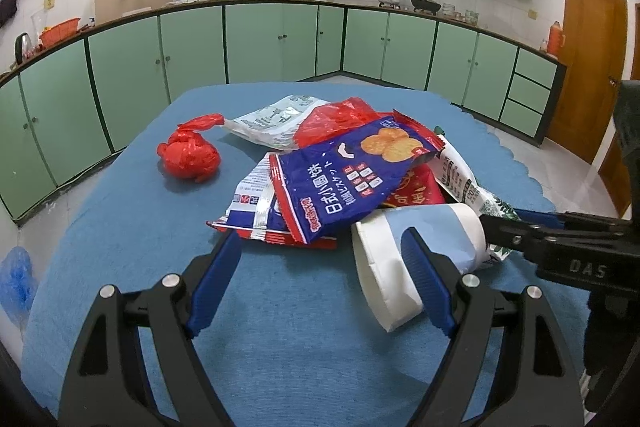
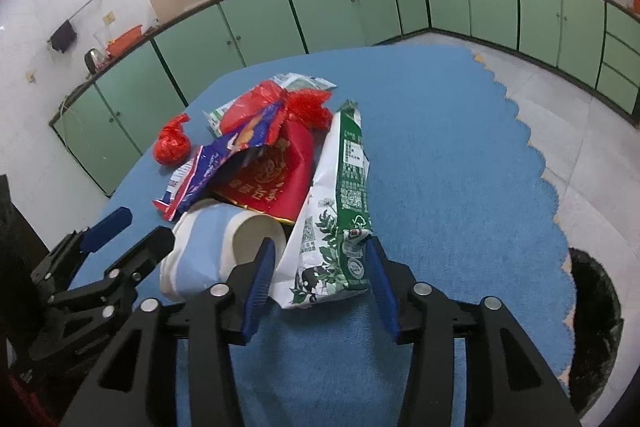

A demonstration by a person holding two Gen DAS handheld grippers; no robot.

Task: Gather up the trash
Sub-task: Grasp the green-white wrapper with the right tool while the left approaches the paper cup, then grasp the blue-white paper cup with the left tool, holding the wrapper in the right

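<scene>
A heap of trash lies on the blue tablecloth [image 1: 120, 227]: a blue cracker wrapper [image 1: 340, 179], a red packet [image 2: 272, 175], a knotted red bag [image 1: 188, 155], a crushed white-and-blue paper cup [image 1: 384, 267] on its side, and a green-and-white carton [image 2: 340, 219]. My left gripper [image 1: 320, 239] is open. Its left finger reaches the blue wrapper's edge, and its right finger rests against the cup. My right gripper [image 2: 318, 247] straddles the near end of the carton. Its pads stand close beside the carton without visibly squeezing it.
The cloth's scalloped right edge [image 2: 536, 155] drops to a tiled floor. A dark round bin or bag [image 2: 592, 307] sits below that edge. A blue plastic bag [image 1: 16, 283] lies on the floor at left. Green cabinets [image 1: 260, 43] line the walls behind.
</scene>
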